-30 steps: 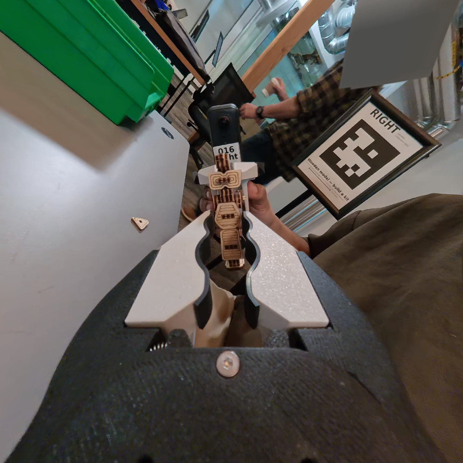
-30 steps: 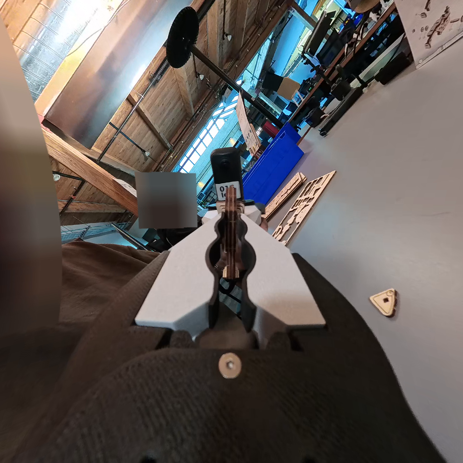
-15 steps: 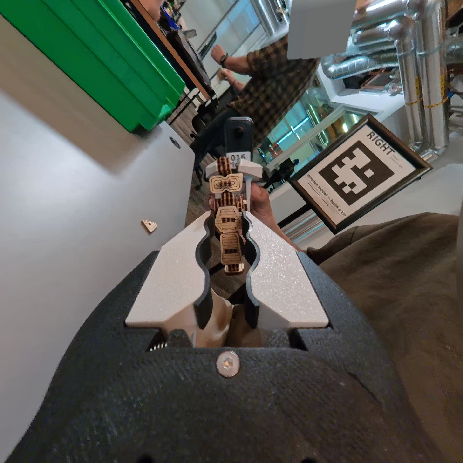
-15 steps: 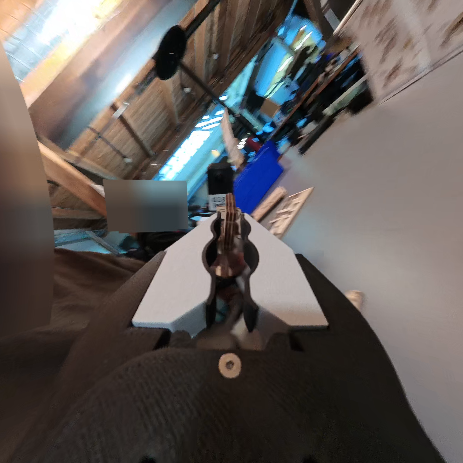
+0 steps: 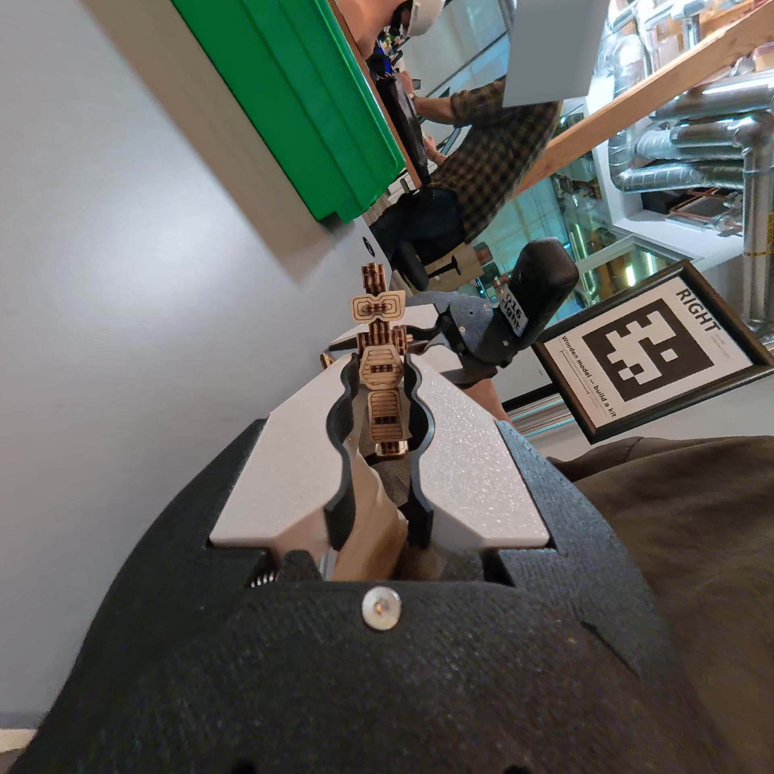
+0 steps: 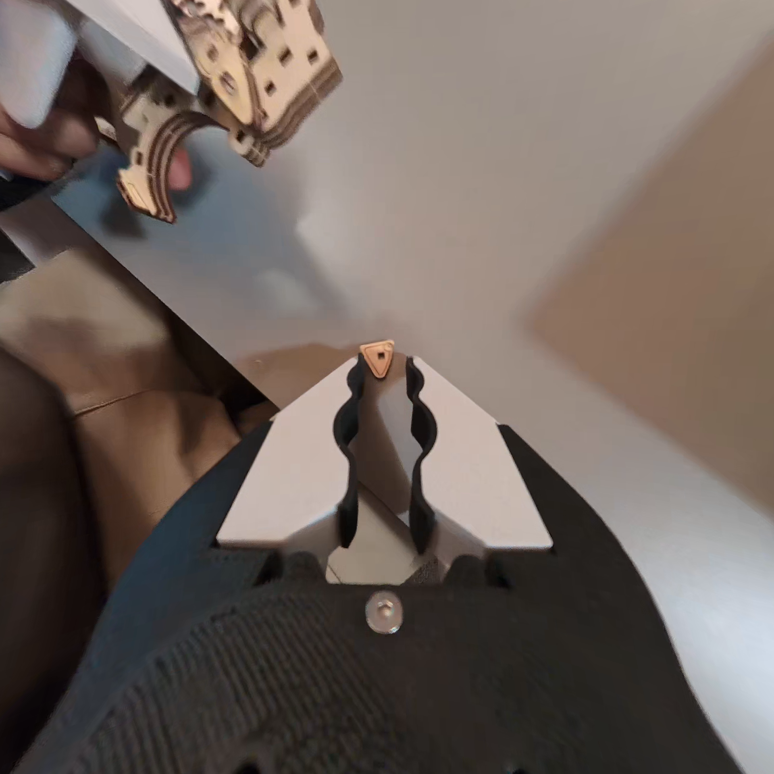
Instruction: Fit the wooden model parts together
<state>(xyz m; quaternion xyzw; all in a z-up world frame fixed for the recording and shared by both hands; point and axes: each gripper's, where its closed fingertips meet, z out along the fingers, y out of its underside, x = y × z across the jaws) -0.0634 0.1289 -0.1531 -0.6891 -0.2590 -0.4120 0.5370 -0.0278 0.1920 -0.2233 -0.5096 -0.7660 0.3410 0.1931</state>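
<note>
A second ago both claws met on the wooden model [image 5: 379, 368]; now the right claw [image 6: 382, 368] has let go and swung down toward the grey worktop [image 6: 544, 209], its jaws spread with nothing between them. Just past its fingertips a small triangular wooden piece [image 6: 378, 362] lies flat on the worktop, one corner pointing back toward the camera. The left claw [image 5: 379, 377] stays clenched on the wooden model, held in the air above the worktop's edge. The model's long axis runs along the fingers, its wide engraved cross-plate end pointing away from the camera (in the right wrist view it is blurred, at the top left). A green bin [image 5: 293, 104] sits farther back on the worktop.
</note>
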